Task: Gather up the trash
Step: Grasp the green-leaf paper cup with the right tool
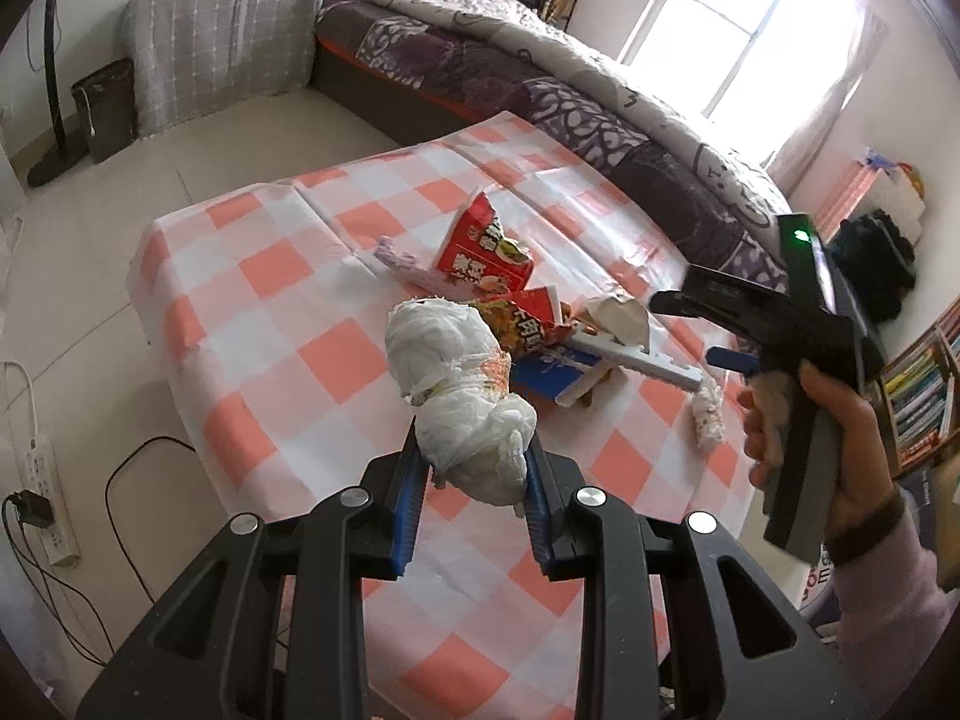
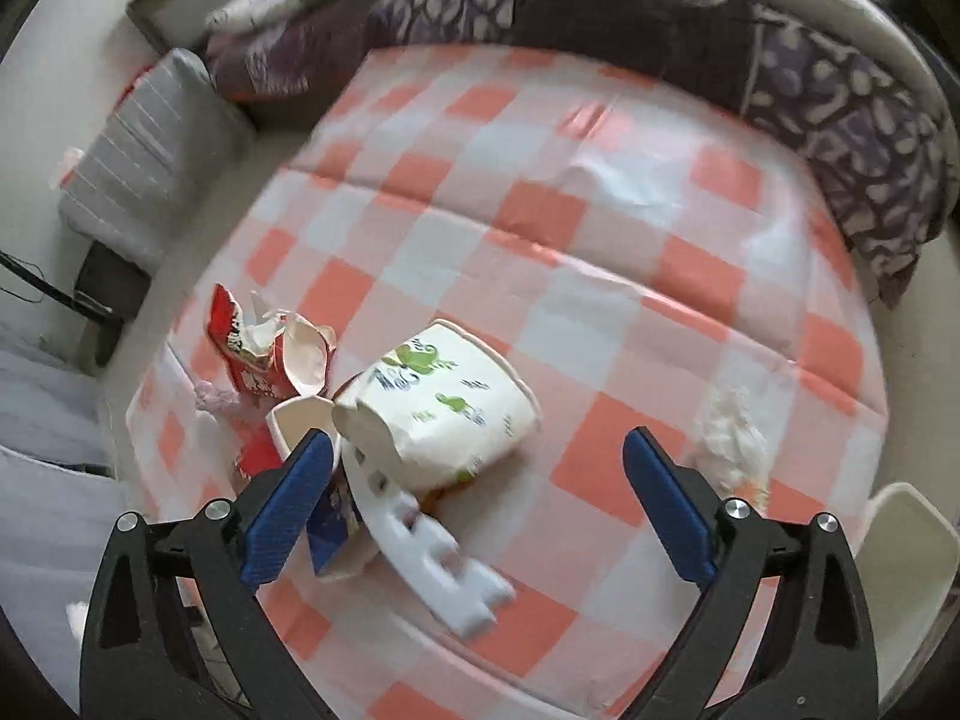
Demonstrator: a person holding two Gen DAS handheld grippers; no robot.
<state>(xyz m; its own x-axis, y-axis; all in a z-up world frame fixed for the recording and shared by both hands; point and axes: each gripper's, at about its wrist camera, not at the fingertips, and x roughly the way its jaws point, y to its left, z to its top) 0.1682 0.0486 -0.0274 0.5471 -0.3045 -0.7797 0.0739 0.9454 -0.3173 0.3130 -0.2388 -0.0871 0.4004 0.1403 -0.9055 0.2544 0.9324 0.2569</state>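
Left gripper (image 1: 474, 474) jaws clamped on a crumpled white wad of tissue (image 1: 462, 396), lifted clear above the surface (image 1: 270, 312) with its pink-and-white checked cloth. Right gripper (image 2: 477, 504) jaws spread wide, nothing between the pads, hovering just over the trash pile. Right below those jaws: a white paper cup (image 2: 438, 402) with green print lying on its side, a white notched plastic piece (image 2: 432, 558) touching it, a blue carton (image 2: 330, 525) tucked underneath. Beyond the cup, torn red snack packets (image 2: 258, 354). Off to the cup's right, another bit of crumpled tissue (image 2: 735, 438) near the surface edge. Past the surface, a bed (image 1: 540, 72) with purple patterned bedding.
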